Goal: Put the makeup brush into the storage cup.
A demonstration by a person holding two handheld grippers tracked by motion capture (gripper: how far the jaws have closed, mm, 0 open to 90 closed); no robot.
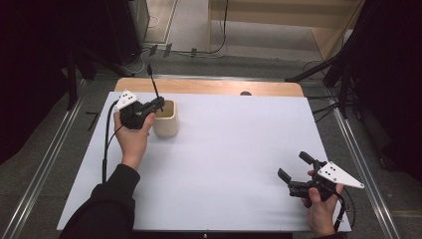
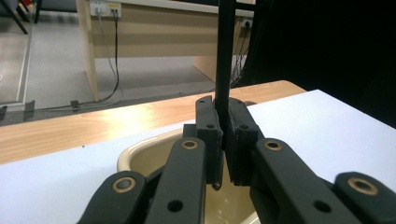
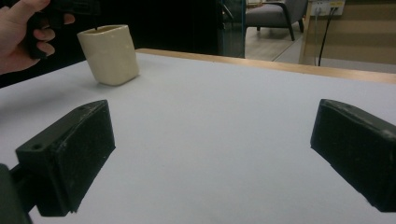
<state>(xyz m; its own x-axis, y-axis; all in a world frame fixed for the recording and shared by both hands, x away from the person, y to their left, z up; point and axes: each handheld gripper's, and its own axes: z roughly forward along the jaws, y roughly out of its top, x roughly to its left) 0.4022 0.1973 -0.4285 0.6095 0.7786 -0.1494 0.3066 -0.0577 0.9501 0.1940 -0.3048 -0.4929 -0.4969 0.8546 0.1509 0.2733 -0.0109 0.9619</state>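
A cream cup [image 1: 166,122] stands on the white table top [image 1: 224,149] at the back left. My left gripper [image 1: 160,103] hovers over its rim, shut on a thin black rod [image 1: 153,84] that stands nearly upright. In the left gripper view the pads [image 2: 210,135] clamp the rod [image 2: 225,56], whose lower tip hangs just over the cup's mouth [image 2: 140,151]. My right gripper [image 1: 293,165] rests low near the front right corner, open, with nothing between its pads [image 3: 74,154]. In the right gripper view the cup [image 3: 109,53] stands far off, next to the hand [image 3: 23,32] that holds the left gripper.
A wooden strip [image 1: 209,87] borders the table top at the back. Metal rails [image 1: 50,154] run along both sides of the table. Cables and black stands [image 1: 343,69] lie on the floor behind. A wide bare stretch of white surface lies between the two grippers.
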